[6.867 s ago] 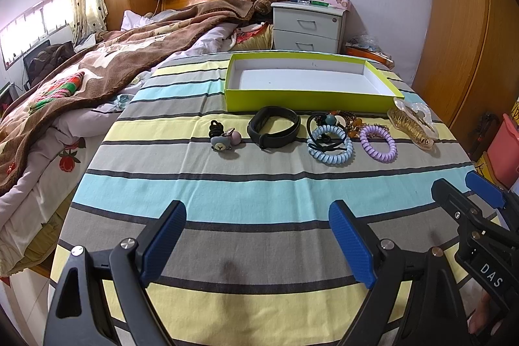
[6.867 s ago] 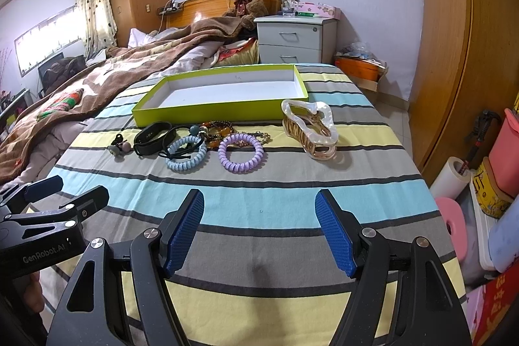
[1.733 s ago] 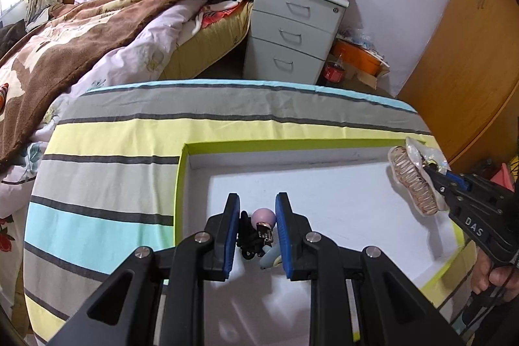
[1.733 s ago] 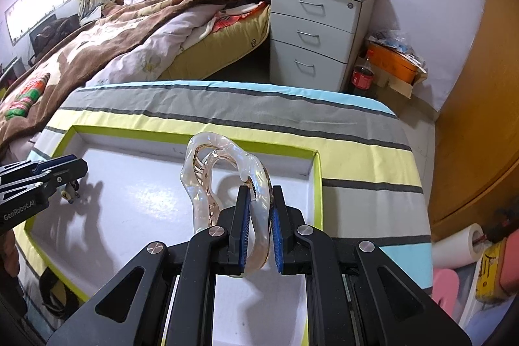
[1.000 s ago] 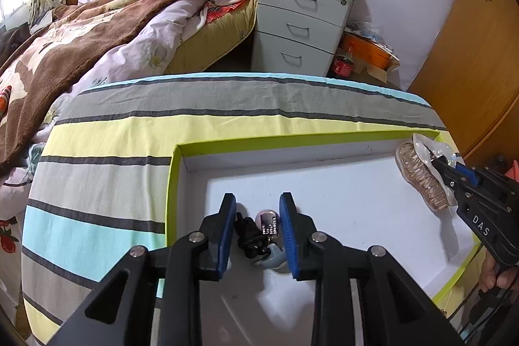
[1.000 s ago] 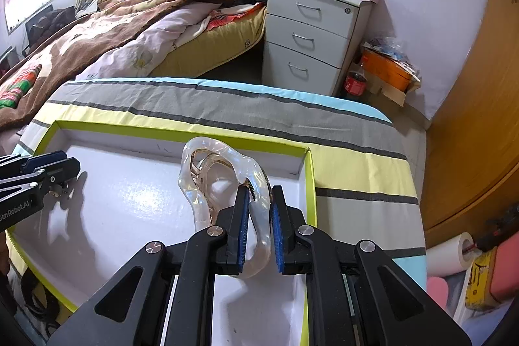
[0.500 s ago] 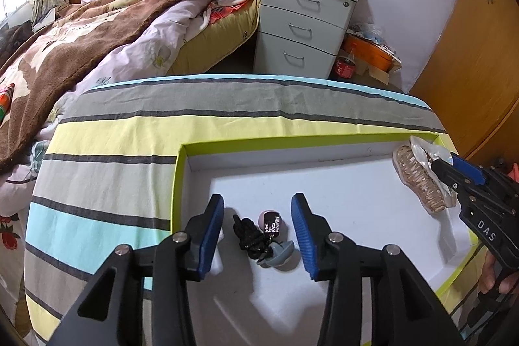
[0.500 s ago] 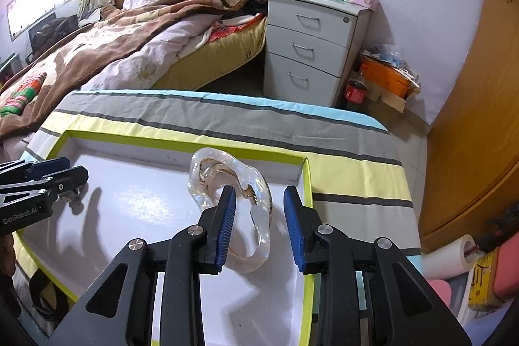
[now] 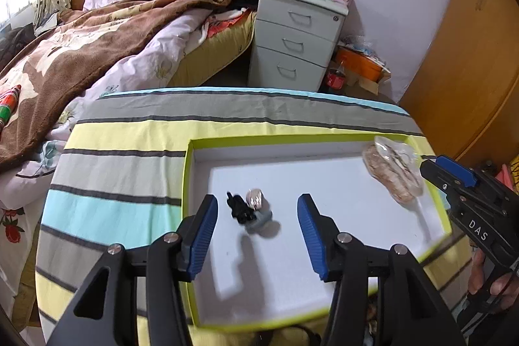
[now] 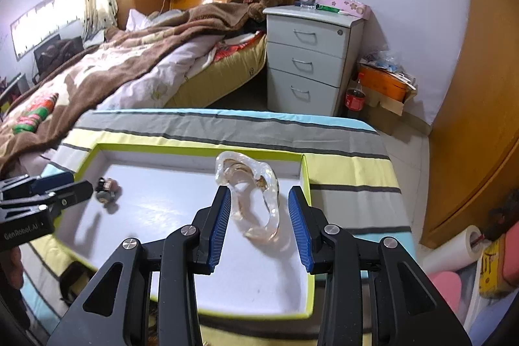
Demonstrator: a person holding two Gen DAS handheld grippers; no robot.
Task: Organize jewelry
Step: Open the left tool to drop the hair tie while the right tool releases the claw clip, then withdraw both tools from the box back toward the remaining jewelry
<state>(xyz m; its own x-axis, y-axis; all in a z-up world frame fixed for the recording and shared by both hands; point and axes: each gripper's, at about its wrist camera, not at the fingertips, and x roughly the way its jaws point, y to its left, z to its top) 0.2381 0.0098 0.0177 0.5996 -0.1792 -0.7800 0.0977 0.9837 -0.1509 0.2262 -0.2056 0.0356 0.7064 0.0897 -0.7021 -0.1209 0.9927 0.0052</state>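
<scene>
Over tray [image 9: 191, 184] | left gripper [image 9: 256, 226] jaws opening, clear of charms [image 9: 249, 211] | right gripper [image 10: 259, 224] jaws opening, seemingly off hair claw [image 10: 249, 193]

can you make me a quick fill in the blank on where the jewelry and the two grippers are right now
1. The clear hair claw lies inside the ____ with the lime-green rim.
2. The small cluster of hair ties lies between the opening jaws of the ____ gripper.
3. The pads of the right gripper are ____ the claw, not pressing on it.
4. On the bed's headboard sits a brown ____.

Missing words: box; left; clear of; teddy bear
</scene>
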